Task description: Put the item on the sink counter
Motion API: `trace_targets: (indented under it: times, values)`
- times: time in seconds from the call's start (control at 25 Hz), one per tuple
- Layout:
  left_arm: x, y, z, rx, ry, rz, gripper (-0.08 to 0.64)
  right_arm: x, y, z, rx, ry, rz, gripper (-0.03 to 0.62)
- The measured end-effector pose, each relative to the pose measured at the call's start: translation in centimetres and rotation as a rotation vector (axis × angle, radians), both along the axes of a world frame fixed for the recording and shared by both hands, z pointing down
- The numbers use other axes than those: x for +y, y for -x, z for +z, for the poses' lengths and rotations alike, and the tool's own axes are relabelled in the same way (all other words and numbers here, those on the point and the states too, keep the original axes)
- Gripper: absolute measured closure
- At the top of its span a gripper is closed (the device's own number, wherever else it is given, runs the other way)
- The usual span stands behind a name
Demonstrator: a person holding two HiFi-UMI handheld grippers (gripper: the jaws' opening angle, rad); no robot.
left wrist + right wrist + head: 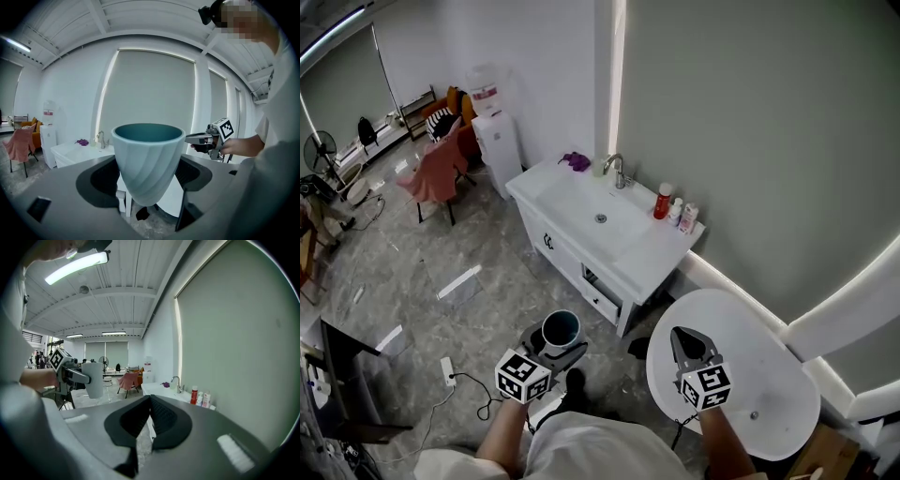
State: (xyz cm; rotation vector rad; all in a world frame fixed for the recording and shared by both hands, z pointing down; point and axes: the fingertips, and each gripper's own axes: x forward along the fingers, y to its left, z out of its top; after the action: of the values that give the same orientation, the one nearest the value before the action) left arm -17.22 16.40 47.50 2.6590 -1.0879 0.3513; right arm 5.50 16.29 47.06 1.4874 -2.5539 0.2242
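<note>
A pale blue ribbed cup (561, 329) stands upright between the jaws of my left gripper (555, 349), low in the head view and above the floor. In the left gripper view the cup (148, 159) fills the gap and both pads (191, 172) press on its sides. The white sink counter (649, 249) lies ahead, with a basin and a faucet (617, 171). My right gripper (682, 336) hangs over a round white table (773, 380). Its jaws (150, 399) are shut on nothing in the right gripper view.
On the counter are a purple cloth (576, 161) at the far end and a red bottle (663, 202) with two small bottles (683, 215) near the wall. A water dispenser (499, 141) and a chair with pink cloth (438, 173) stand beyond. Cables and a power strip (448, 371) lie on the floor.
</note>
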Motion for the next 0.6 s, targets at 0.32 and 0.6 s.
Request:
trace_targets:
  times: [0.32,0.6]
  values:
    - [-6.8,2.2,0.5,-0.007,0.004,0.066,0.193,-5.5,1.7,0.7,0.000,0.027,0.072,0.581]
    - [-13.5,4.4,0.7,-0.029,0.004,0.133,0.193,-11.0,4.4,0.6,-0.020,0.043,0.139,0.581]
